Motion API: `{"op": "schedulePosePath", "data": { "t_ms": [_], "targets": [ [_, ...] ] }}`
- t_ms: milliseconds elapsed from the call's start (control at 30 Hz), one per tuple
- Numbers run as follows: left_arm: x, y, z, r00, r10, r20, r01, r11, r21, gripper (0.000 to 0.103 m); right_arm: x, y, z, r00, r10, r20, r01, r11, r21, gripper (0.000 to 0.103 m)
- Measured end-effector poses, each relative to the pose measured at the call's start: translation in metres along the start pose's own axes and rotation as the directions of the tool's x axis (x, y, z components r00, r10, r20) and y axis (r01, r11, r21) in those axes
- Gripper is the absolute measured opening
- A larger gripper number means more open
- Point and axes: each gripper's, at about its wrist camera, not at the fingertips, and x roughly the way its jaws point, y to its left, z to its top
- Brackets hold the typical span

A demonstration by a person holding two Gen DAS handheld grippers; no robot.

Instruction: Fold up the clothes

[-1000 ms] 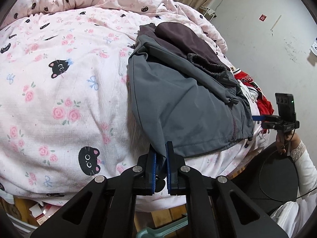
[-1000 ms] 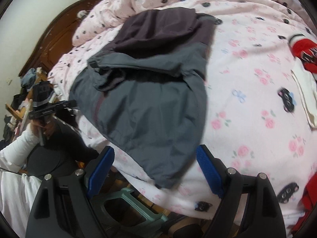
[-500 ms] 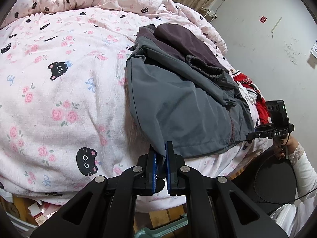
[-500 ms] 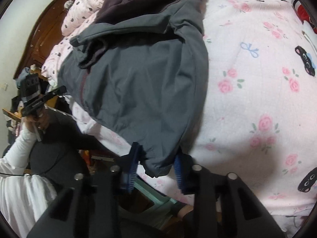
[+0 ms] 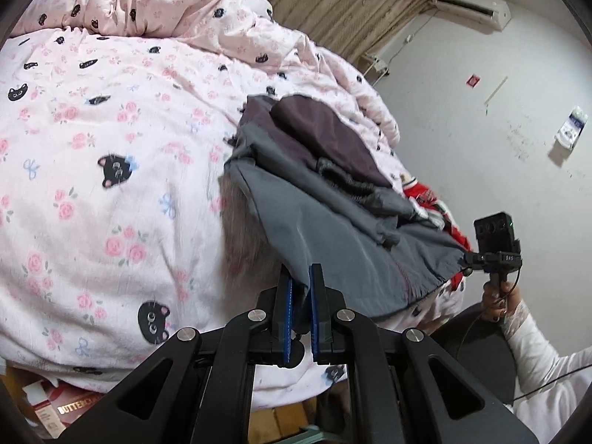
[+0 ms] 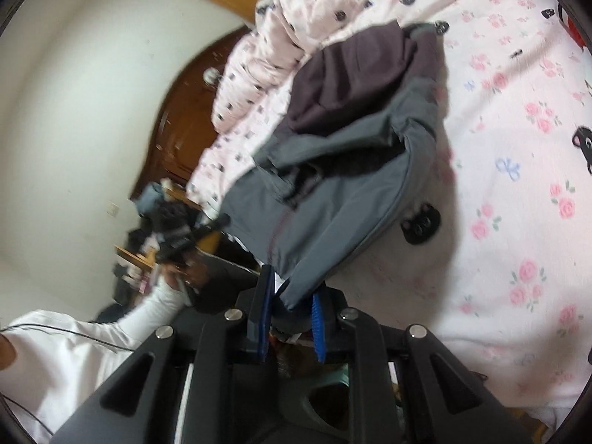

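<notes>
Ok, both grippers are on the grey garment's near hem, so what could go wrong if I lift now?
1. The right gripper is closing on just a corner of the grey fabric garment; it could slip out.
2. The dark purple garment lies loose on top and may slide off.
3. The left gripper pinches only a thin hem edge, so an uneven pull may bunch the cloth on the pink cat-print duvet.

i'm in a home bedroom: a bed under a pink cat-print duvet [image 5: 111, 185], a carved wooden headboard [image 6: 174, 125], an air conditioner [image 5: 471, 7] high on the wall.
</notes>
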Motion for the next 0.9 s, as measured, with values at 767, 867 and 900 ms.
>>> {"op": "schedulePosePath", "data": {
  "t_ms": [767, 867, 900],
  "targets": [
    [0.028, 0.007, 0.113, 0.988, 0.084, 0.133, -0.063, 0.986, -0.154, 0.006, -0.046, -0.029, 0.124, 0.947, 0.169, 0.274, -0.181, 0.983, 0.018, 0.019],
    [0.041, 0.011, 0.129, 0.987, 0.103, 0.125, -0.081, 0.982, -0.171, 0.006, -0.042, -0.040, 0.139, 0.943, 0.166, 0.289, -0.184, 0.982, 0.035, 0.019],
    [0.046, 0.013, 0.134, 0.986, 0.109, 0.123, -0.086, 0.980, -0.179, 0.006, -0.041, -0.043, 0.144, 0.942, 0.165, 0.293, -0.184, 0.982, 0.039, 0.019]
  ]
}}
